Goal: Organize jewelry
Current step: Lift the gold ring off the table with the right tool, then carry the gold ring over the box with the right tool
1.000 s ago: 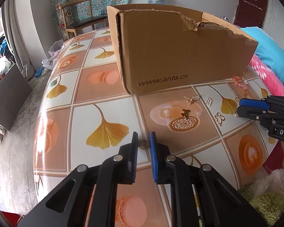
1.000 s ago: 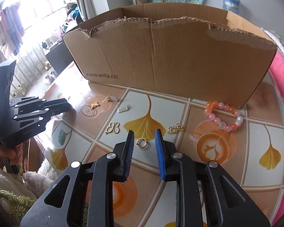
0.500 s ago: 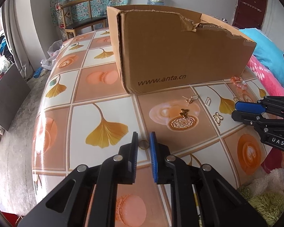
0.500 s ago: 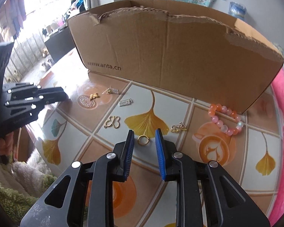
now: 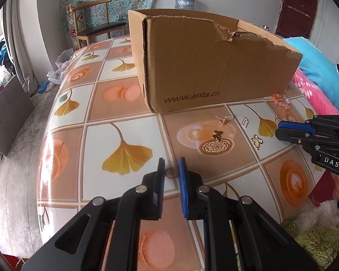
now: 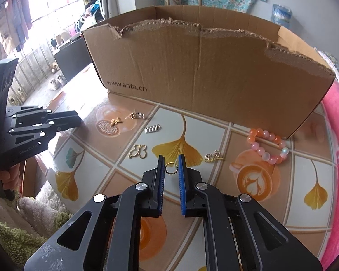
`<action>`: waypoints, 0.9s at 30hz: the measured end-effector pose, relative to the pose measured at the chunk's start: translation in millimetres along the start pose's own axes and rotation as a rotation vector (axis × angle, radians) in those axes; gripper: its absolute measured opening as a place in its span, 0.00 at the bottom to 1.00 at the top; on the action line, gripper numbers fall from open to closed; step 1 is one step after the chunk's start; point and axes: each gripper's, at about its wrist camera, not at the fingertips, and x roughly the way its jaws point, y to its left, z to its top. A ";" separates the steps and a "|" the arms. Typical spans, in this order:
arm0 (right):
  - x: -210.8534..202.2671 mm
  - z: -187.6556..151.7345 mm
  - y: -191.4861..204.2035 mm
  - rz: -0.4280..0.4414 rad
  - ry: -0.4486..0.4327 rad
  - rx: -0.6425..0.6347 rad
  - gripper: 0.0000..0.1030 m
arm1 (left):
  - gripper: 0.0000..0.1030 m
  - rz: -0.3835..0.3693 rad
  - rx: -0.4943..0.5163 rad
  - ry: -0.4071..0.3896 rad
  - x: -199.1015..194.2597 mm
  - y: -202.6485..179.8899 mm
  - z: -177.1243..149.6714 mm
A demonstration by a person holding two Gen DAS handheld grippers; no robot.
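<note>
Cardboard of the torn brown box was seen behind jewelry scattered on the tiled-print surface. Between the just-narrowed jaws of the right hand-held gripper, a small gold ring was clasped; the left hand-held gripper was clenched on another ring.
</note>
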 end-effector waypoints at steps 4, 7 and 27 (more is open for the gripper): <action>-7.4 1.2 -2.7 0.007 -0.015 0.011 0.09 | 0.11 0.003 0.006 -0.012 -8.4 -0.3 0.8; -16.3 4.9 -3.3 0.008 -0.036 0.010 0.09 | 0.11 0.002 0.010 -0.034 -20.3 -1.7 3.9; -66.2 147.3 -60.0 0.123 -0.239 -0.068 0.09 | 0.11 -0.218 0.127 -0.207 -54.4 -23.8 180.0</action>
